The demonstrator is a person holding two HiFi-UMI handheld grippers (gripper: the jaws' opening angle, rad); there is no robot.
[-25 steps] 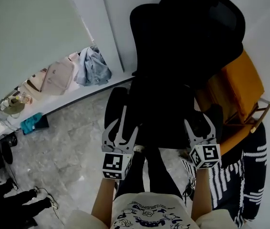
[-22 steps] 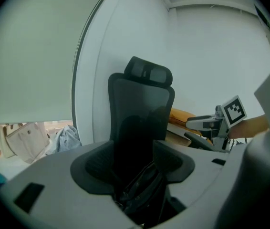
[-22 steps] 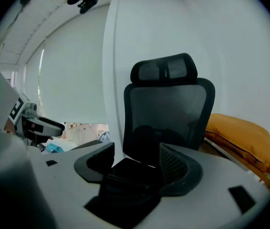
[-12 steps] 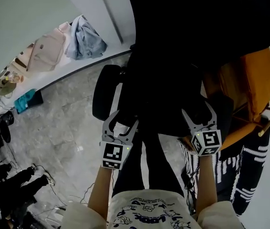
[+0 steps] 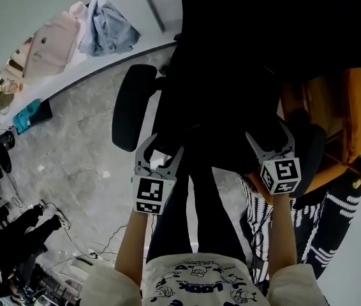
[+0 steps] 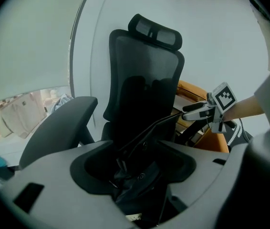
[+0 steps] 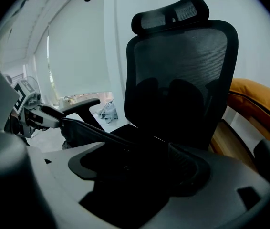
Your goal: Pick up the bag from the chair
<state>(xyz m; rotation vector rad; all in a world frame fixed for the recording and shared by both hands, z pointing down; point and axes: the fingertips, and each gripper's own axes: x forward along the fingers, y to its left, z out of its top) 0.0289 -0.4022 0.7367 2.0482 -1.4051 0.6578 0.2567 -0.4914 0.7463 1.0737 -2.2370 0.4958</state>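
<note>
A black office chair [image 6: 147,66] [image 7: 182,61] stands right in front of me; its left armrest [image 5: 129,104] shows in the head view. The black bag [image 5: 225,145] hangs in front of the seat, hard to tell apart from the dark chair. My left gripper [image 5: 160,150] [image 6: 135,175] is shut on crumpled black bag fabric with rivets [image 6: 140,178]. A taut black strap [image 6: 159,125] runs from there to my right gripper [image 6: 197,109]. My right gripper [image 5: 270,136] [image 7: 135,175] is shut on the bag's other edge [image 7: 125,142]. That edge stretches across to the left gripper [image 7: 42,116].
An orange chair [image 5: 359,107] [image 7: 254,94] stands close on the right, with a striped garment [image 5: 333,215] below it. Along the far wall lie pale blue clothes [image 5: 107,27], a pink bag [image 5: 46,43] and a teal item [image 5: 27,116]. Cables [image 5: 53,215] and dark items lie on the floor at left.
The head view has closed in on the chair, which now fills more of the frame. Both grippers have risen slightly and kept their hold on the bag.
</note>
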